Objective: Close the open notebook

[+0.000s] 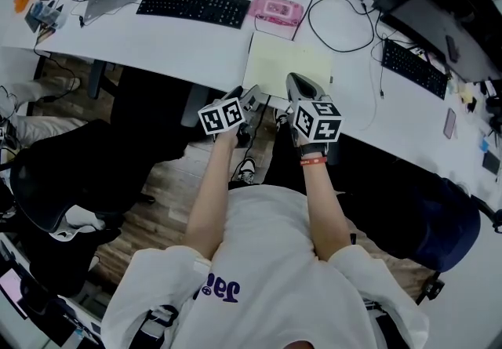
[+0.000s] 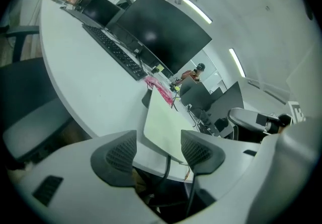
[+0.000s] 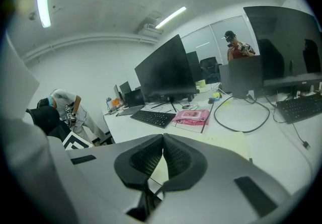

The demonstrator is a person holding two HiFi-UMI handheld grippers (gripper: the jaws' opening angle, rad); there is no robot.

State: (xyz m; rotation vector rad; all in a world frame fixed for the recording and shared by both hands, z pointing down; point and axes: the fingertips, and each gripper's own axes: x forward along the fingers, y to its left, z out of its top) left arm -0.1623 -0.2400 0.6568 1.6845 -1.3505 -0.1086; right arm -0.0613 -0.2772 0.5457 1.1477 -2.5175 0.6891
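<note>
Nearest the head camera are the person's white shirt and two bare forearms, which reach forward to the edge of the white tabletop (image 1: 180, 45). The left gripper (image 1: 252, 93) has its jaws spread wide, and nothing stands between them. The right gripper (image 1: 298, 82) has its jaws pressed together on nothing.

The notebook (image 1: 286, 63), pale yellow-green, lies flat on the tabletop just ahead of both pairs of jaws. Its near left corner sits just beyond the gap of the left jaws, a little to their right. Its near edge passes just in front of and under the right jaws, so I judge the right hand to be slightly nearer. The notebook seems to run lengthwise away from the jaws, toward a pink pouch (image 1: 276, 10) just behind its far edge, though the wide lens may stretch it.

It shows as one flat sheet with no raised cover or page, so I cannot tell whether it is open.
</note>
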